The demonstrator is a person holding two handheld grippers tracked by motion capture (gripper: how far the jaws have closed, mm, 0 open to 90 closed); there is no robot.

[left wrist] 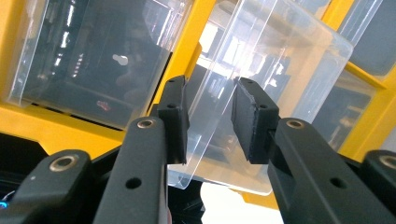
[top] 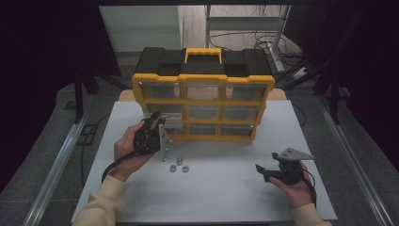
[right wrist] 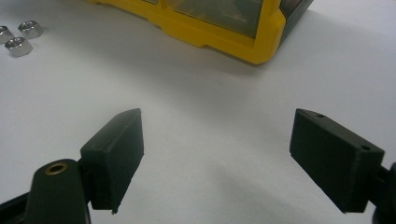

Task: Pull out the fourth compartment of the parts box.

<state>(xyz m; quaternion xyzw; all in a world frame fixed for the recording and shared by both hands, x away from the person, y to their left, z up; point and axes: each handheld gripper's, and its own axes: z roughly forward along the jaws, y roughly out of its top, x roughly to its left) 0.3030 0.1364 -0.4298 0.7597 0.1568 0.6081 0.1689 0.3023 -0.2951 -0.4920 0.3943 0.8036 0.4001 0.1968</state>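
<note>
Drawer [left wrist: 261,88]: clear, partly pulled from the yellow organizer [top: 203,101] at the bench's far edge.
Left gripper [left wrist: 210,119]: fingers straddling its front, contact unclear.
Right gripper [right wrist: 233,158]: fingers spread, idling.
Remaining: three hex nuts [top: 179,165] waiting loose, probably for the drawer.

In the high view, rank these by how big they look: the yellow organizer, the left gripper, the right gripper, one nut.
1. Yellow organizer, by far the largest.
2. Left gripper and right gripper: they look alike in size, so I won't rank them apart.
3. One nut, the smallest; the three nuts look alike.
</note>
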